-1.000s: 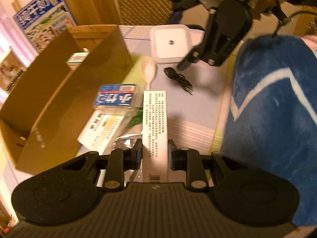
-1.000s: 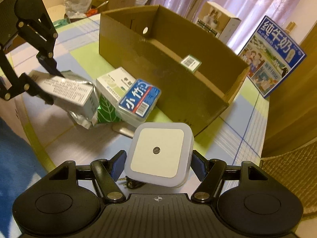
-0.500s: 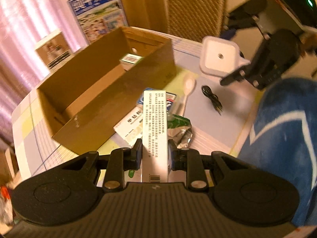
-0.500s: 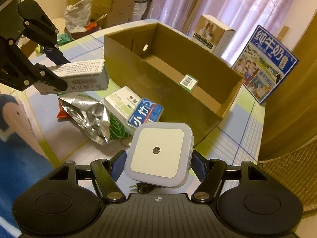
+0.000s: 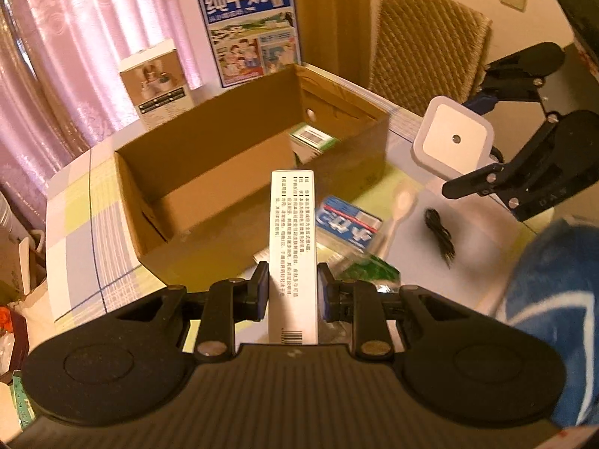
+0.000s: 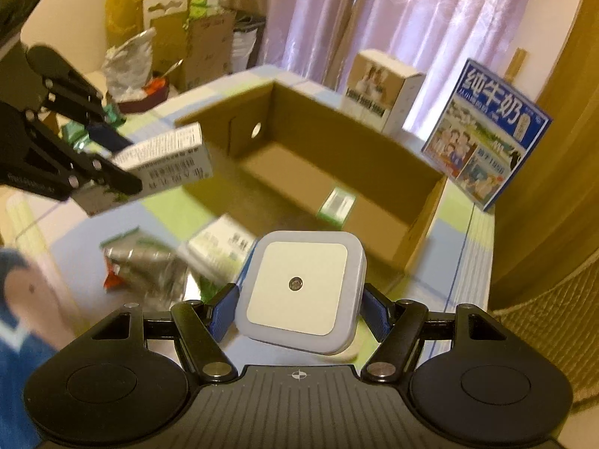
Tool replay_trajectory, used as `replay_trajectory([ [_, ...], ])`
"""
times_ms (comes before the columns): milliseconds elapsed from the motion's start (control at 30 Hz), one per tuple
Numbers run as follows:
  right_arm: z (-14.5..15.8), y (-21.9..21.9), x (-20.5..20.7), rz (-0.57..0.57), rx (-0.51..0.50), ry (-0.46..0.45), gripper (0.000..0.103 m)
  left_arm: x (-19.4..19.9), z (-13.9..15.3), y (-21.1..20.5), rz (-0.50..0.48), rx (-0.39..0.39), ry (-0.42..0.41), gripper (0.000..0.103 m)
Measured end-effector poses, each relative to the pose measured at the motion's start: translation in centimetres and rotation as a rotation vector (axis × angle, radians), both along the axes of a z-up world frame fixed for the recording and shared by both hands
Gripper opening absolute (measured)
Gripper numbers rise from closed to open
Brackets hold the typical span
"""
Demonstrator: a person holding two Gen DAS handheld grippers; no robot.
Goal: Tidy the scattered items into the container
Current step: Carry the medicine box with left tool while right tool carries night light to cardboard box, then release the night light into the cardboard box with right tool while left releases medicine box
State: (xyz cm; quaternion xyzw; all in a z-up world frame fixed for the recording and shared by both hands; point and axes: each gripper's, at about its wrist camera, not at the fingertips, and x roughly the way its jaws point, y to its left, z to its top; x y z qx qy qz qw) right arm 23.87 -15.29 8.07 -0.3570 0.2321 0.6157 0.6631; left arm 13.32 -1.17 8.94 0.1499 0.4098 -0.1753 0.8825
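Note:
An open cardboard box stands on the table with a small green-and-white packet inside. My left gripper is shut on a long white carton and holds it in the air, pointing at the box; it also shows in the right wrist view. My right gripper is shut on a square white night light, held above the table near the box's near side.
On the table beside the box lie a blue tissue pack, a white spoon, a black cable, a white medicine box and a foil bag. A milk carton box and a chair stand behind.
Both grippers have risen and swung toward the cardboard box with their loads. The carton now points at the box opening and the night light sits closer to the box.

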Motion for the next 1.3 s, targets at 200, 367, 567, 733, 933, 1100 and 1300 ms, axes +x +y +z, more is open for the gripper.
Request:
replay_trajectory([
  [200,1.6,4.0,2.1,-0.045,0.063,0.035,0.067,3.8,0.9,0.5,0.049,-0.013,-0.018,0.021],
  [367,2.0,7.5,3.6,-0.067,0.087,0.061,0.067,7.2,1.5,1.3,0.110,-0.049,-0.033,0.021],
  [567,0.7,11.4,4.4,-0.063,0.076,0.112,0.067,11.1,0.9,2.0,0.156,-0.076,-0.023,0.021],
  [733,-1.2,13.8,5.4,-0.080,0.057,0.178,0.067,13.3,0.2,2.4,0.176,-0.083,-0.022,0.021],
  [933,-3.8,15.3,5.3,-0.043,0.014,0.135,0.067,15.1,-1.2,3.4,0.203,-0.076,-0.007,0.021],
  [1100,-5.6,15.1,5.8,-0.033,-0.028,0.016,0.063,16.2,-2.4,3.5,0.199,-0.070,0.010,0.021],
  [1300,-6.5,14.5,8.1,-0.091,-0.055,0.012,0.054,17.5,-3.1,2.6,0.182,-0.067,0.011,0.021],
])
